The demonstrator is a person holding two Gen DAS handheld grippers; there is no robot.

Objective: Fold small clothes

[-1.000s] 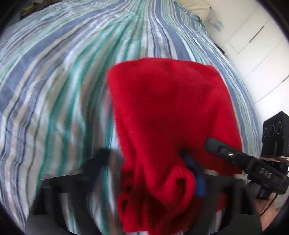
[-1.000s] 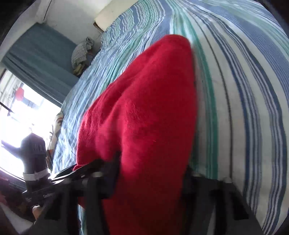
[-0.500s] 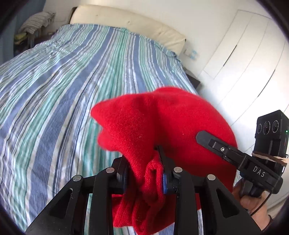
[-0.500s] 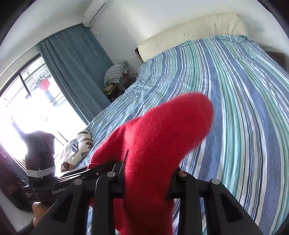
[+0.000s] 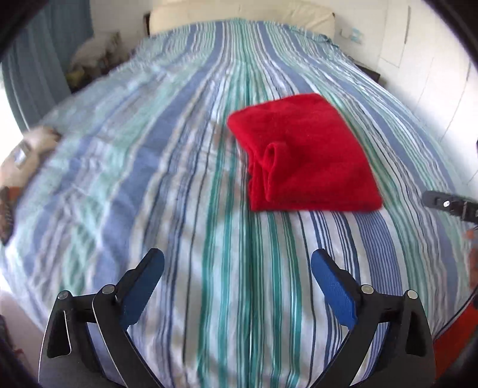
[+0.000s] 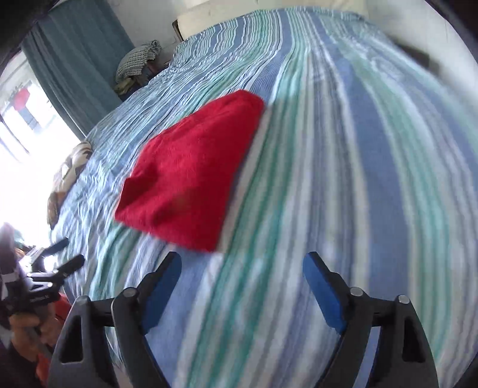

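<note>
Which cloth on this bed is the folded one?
The red garment lying mid-bed is folded; the patterned cloth at the bed's edge by the window lies crumpled.

This was a bedroom in a home. A wide bed [image 5: 185, 167] filled both views, spread with a cover striped in blue, green and white, and a pale padded headboard [image 5: 239, 13] stood at its far end. A teal curtain [image 6: 77, 68] hung beside a bright window [image 6: 21, 125] on one side, with a heap of clothes [image 6: 134, 64] by the bed (blurred in the left view). White cupboard doors [image 5: 433, 77] lined the other wall.
</note>
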